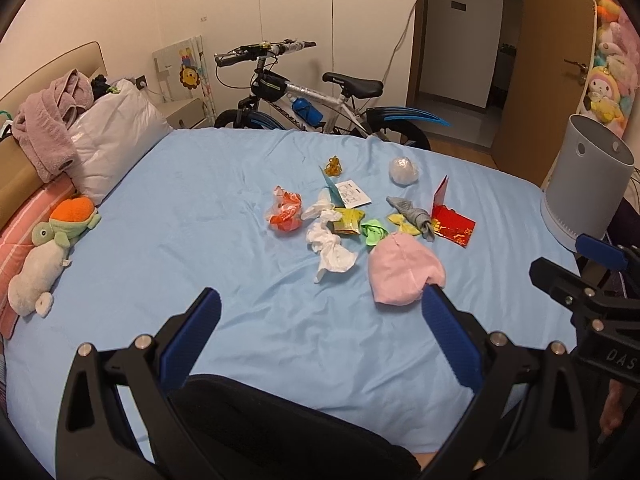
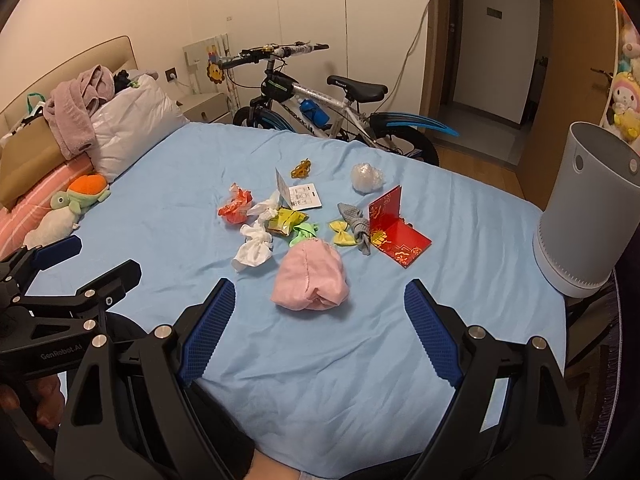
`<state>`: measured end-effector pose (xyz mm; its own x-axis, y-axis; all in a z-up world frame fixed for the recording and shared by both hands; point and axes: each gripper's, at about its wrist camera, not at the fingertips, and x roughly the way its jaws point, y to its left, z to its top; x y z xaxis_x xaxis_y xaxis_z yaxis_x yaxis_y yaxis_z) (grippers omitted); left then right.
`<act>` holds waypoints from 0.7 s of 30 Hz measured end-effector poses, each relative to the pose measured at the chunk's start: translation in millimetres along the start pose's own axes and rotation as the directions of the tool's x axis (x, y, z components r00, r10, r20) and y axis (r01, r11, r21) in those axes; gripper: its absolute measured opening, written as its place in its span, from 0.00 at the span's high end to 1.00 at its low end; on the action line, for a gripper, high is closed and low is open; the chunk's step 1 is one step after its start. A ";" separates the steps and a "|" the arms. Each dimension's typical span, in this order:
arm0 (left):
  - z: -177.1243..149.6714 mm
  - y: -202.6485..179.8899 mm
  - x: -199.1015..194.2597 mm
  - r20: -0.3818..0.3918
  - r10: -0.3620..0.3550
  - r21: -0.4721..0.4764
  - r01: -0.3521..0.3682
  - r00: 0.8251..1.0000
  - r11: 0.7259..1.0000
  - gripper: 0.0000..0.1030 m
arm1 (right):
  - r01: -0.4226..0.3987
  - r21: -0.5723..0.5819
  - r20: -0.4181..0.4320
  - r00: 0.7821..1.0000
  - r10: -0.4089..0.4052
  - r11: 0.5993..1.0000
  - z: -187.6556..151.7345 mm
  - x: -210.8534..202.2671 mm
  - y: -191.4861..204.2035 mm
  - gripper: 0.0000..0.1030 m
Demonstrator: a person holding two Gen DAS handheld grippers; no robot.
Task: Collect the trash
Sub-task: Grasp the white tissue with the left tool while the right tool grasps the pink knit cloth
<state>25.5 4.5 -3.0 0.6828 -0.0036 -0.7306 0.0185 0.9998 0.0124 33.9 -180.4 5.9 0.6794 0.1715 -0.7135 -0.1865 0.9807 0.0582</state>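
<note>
Nothing looks collected yet, as far as I can judge: all the litter lies on the light-blue bedsheet, clustered mid-bed, well short of its near edge. I count a crumpled white tissue, a crushed orange-and-white wrapper, a yellow-green foil packet, a green bow-shaped scrap, a yellow bow-shaped scrap, a folded red-and-gold card, a clear plastic ball of film, a white printed leaflet and a small gold tangle. A pink knitted cap and a grey rolled sock sit among them; I'd guess those aren't trash. The grey cylindrical bin stands at the bed's right edge, tilted, its inside hidden from me.

My left gripper is spread wide and carries nothing; my right gripper is likewise spread, empty, hovering just short of the cap.

Only the right wrist view shows the card's gold pattern standing open toward me. The left wrist view shows more of the plush turtle toy by the bed's left edge.
</note>
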 end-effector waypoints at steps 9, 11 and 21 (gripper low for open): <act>4.4 6.6 63.2 -0.066 0.002 0.004 -0.002 0.998 1.000 0.04 | -0.014 0.005 -0.085 0.996 0.014 1.000 0.3 65.0 0.8 0.19; 7.9 7.3 81.0 -0.084 0.008 0.004 -0.008 0.996 1.000 0.04 | -0.010 0.009 -0.101 0.995 0.011 1.000 0.7 82.4 -1.1 0.19; 23.8 17.6 188.6 -0.176 -0.012 -0.020 0.008 0.984 1.000 0.06 | 0.010 0.011 -0.163 0.987 -0.008 1.000 3.4 172.8 -9.8 0.19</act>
<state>172.0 20.9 -124.3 0.5436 -0.0116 -0.8392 0.0094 0.9999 -0.0077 155.5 -160.1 -115.6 0.5562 0.1464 -0.8181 -0.1725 0.9833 0.0587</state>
